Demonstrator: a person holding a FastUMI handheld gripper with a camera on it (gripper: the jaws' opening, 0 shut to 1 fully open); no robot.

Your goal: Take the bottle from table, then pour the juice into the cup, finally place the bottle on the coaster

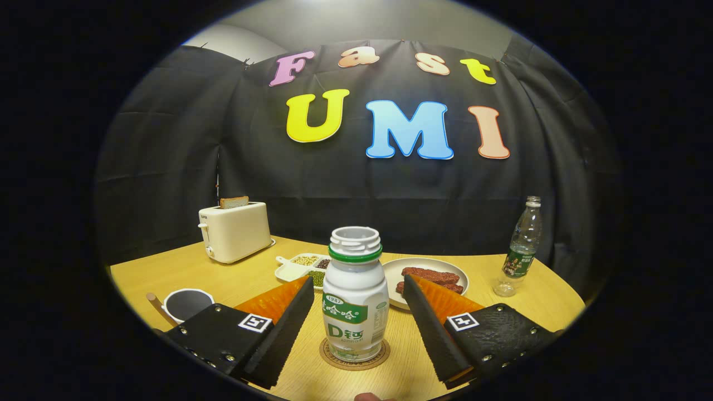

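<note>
An uncapped bottle (pixel 355 295) stands upright on a round coaster (pixel 355 356) on the desk (pixel 535 303), between the fingers of the claw (pixel 356 303), which is spread wide and clear of it. A cup (pixel 186 303) sits beyond the left finger.

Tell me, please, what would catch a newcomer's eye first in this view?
The white bottle stands upright on the round coaster, uncapped, between the open gripper fingers, neither touching it. Behind it lies a plate of meat strips; a toaster stands farther back.
</note>
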